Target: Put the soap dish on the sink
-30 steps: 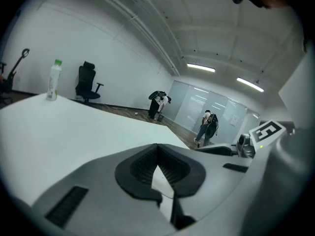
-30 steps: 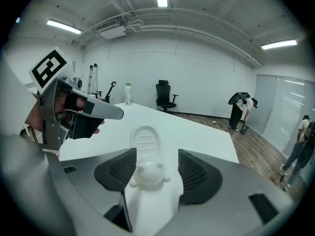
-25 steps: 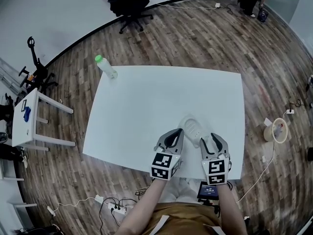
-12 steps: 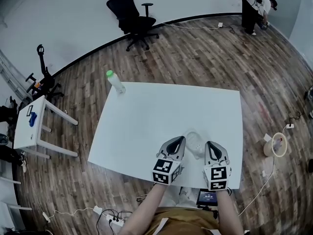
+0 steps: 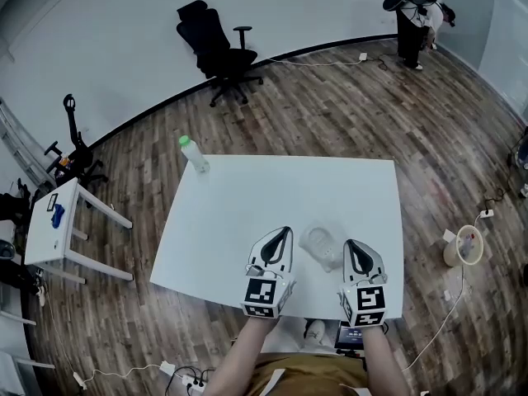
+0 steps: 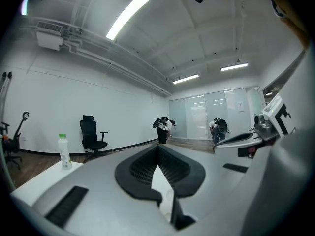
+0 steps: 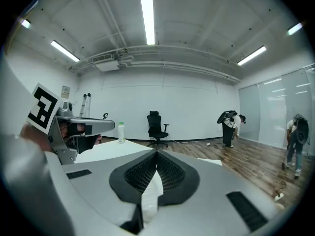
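Observation:
The soap dish (image 5: 321, 245), a small translucent white tray, lies on the white table (image 5: 247, 196) near its front edge. It sits between my two grippers and touches neither. My left gripper (image 5: 285, 231) hovers just left of it, jaws shut and empty. My right gripper (image 5: 353, 244) hovers just right of it, also shut with nothing held. In the left gripper view the jaws (image 6: 158, 147) meet in a thin line; the right gripper view shows the same (image 7: 157, 153). Both point nearly level across the table. No sink is in view.
A clear bottle with a green cap (image 5: 193, 154) stands at the table's far left corner. A black office chair (image 5: 216, 48) sits beyond it. A small white side table (image 5: 58, 221) is at the left, and a pale bucket (image 5: 462, 244) stands on the floor at the right.
Both grippers have risen off the table beside the dish. The right gripper's jaws, spread a second ago, are now shut. The dish stays on the table.

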Action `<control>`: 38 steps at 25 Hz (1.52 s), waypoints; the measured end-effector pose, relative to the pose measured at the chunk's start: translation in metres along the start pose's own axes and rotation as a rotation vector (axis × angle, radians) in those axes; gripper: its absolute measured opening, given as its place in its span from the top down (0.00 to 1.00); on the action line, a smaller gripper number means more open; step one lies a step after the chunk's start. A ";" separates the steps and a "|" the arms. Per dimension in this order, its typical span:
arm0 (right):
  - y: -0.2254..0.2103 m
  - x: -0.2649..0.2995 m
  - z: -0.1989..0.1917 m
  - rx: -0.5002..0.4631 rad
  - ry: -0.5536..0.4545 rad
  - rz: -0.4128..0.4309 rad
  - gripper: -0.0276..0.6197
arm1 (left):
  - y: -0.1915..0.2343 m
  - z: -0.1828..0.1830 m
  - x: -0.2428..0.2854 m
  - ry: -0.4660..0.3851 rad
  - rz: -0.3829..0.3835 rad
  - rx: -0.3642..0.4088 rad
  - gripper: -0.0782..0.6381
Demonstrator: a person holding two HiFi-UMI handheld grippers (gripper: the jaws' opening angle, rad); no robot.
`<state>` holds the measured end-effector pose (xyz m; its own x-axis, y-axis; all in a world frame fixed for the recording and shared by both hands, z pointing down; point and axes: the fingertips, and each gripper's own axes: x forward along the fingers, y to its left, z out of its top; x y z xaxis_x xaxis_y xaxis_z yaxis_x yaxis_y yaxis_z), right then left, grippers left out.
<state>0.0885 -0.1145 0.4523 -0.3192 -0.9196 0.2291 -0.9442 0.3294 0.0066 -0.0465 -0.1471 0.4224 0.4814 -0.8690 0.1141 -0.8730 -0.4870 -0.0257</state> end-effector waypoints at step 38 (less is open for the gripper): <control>-0.020 -0.019 0.070 -0.032 -0.117 -0.074 0.95 | -0.003 0.049 -0.012 -0.082 0.078 0.036 0.88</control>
<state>0.1076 -0.1187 0.3795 -0.2580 -0.9597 0.1114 -0.9630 0.2648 0.0508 -0.0461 -0.1393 0.3721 0.4178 -0.9081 0.0288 -0.9056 -0.4188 -0.0669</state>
